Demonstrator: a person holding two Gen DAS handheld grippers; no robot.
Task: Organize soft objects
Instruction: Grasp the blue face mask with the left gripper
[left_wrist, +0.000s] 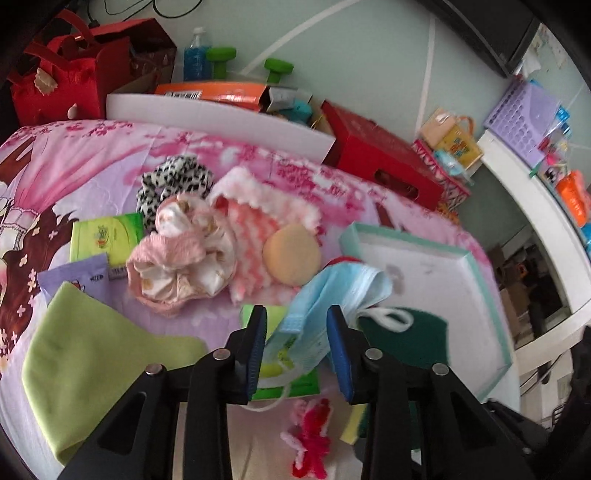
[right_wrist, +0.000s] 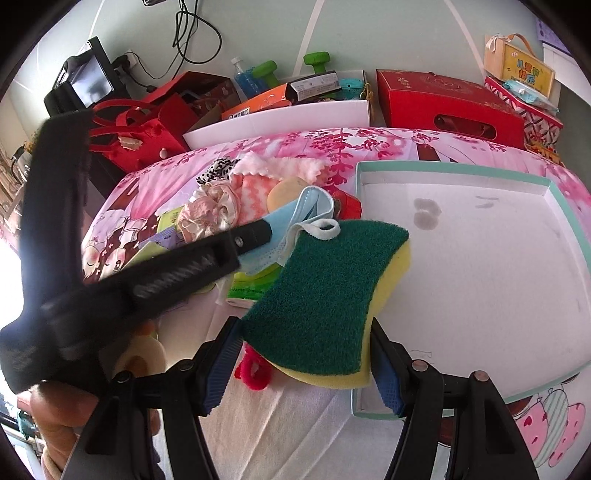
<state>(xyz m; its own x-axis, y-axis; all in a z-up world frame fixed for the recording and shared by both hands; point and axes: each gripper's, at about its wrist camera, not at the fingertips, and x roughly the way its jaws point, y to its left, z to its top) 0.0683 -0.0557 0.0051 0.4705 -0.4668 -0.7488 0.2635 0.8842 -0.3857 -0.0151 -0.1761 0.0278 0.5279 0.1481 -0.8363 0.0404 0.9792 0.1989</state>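
The right gripper (right_wrist: 306, 358) grips a sponge (right_wrist: 325, 291) at lower centre of the right wrist view, green side up, its fingers pressed on both edges. The sponge hangs over the left edge of a white tray (right_wrist: 480, 258) with a teal rim. In the left wrist view, the left gripper (left_wrist: 297, 347) has a blue mask (left_wrist: 332, 295) between its fingers (left_wrist: 256, 347), with gaps showing, so not yet clamped. Socks (left_wrist: 177, 258), a cloth (left_wrist: 92, 362) and a round puff (left_wrist: 291, 254) lie on the pink sheet (left_wrist: 92, 155) at left and centre.
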